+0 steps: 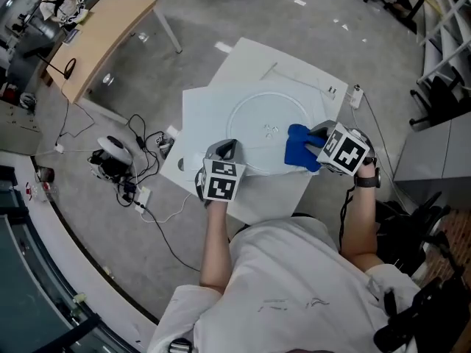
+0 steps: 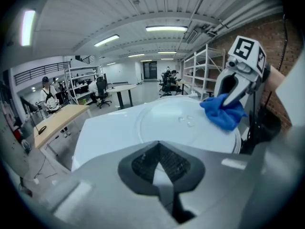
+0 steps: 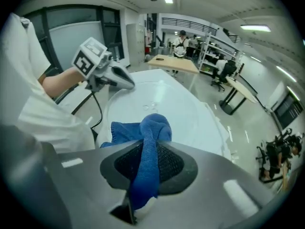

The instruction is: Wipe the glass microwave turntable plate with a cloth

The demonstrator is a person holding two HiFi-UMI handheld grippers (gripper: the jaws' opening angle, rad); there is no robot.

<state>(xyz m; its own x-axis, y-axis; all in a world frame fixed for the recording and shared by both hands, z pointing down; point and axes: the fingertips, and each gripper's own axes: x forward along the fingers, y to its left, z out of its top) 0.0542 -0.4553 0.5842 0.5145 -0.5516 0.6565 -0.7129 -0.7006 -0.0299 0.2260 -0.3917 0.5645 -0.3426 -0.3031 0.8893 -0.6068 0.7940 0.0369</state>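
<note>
The round glass turntable plate (image 1: 268, 127) lies flat on a white table (image 1: 210, 112); a few water drops sit near its middle. My left gripper (image 1: 228, 150) is at the plate's near left rim, jaws closed on the thin glass edge (image 2: 162, 173). My right gripper (image 1: 315, 144) is shut on a blue cloth (image 1: 298, 147), which rests bunched on the plate's near right part. In the right gripper view the cloth (image 3: 145, 128) hangs out between the jaws over the plate (image 3: 162, 104). From the left gripper view, cloth (image 2: 221, 111) and plate (image 2: 176, 125) lie ahead.
A wooden desk (image 1: 103, 35) stands at the far left. Cables and a power strip (image 1: 125, 171) lie on the floor left of the table. A small adapter with a cord (image 1: 356, 95) hangs at the table's right corner. Shelving runs along the right.
</note>
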